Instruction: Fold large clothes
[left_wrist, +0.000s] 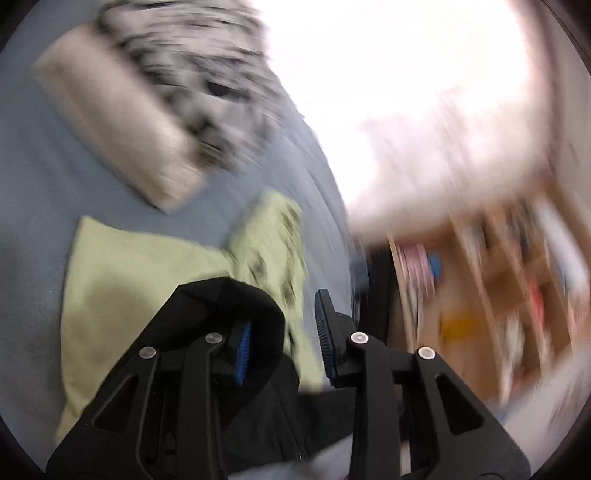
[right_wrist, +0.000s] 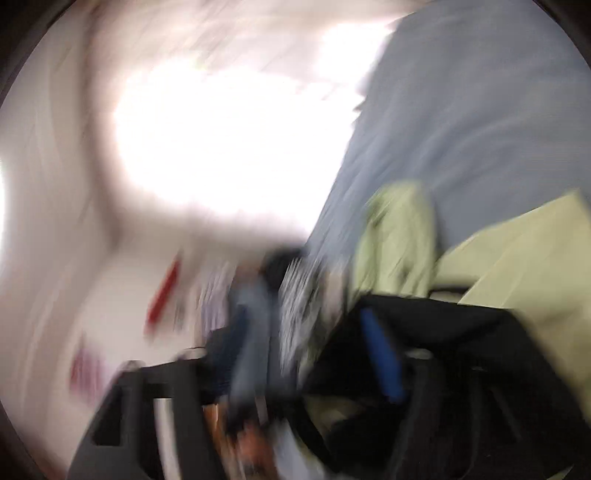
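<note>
A black garment (left_wrist: 236, 306) is draped over the left finger of my left gripper (left_wrist: 286, 339), whose jaws stand apart; the cloth hangs down between and below them. It lies over a pale green garment (left_wrist: 147, 280) spread on the blue-grey bed (left_wrist: 44, 184). The right wrist view is heavily motion-blurred: the black garment (right_wrist: 443, 325) covers the right side of my right gripper (right_wrist: 314, 365), one blue pad (right_wrist: 380, 354) shows, and the green garment (right_wrist: 535, 258) lies beyond. Its jaw state is unclear.
A folded beige cloth (left_wrist: 118, 122) and a black-and-white patterned cloth (left_wrist: 192, 62) lie farther up the bed. The bed edge (left_wrist: 332, 206) runs diagonally; beyond it stands a wooden shelf (left_wrist: 498, 277) with mixed items. A bright window glare fills the top.
</note>
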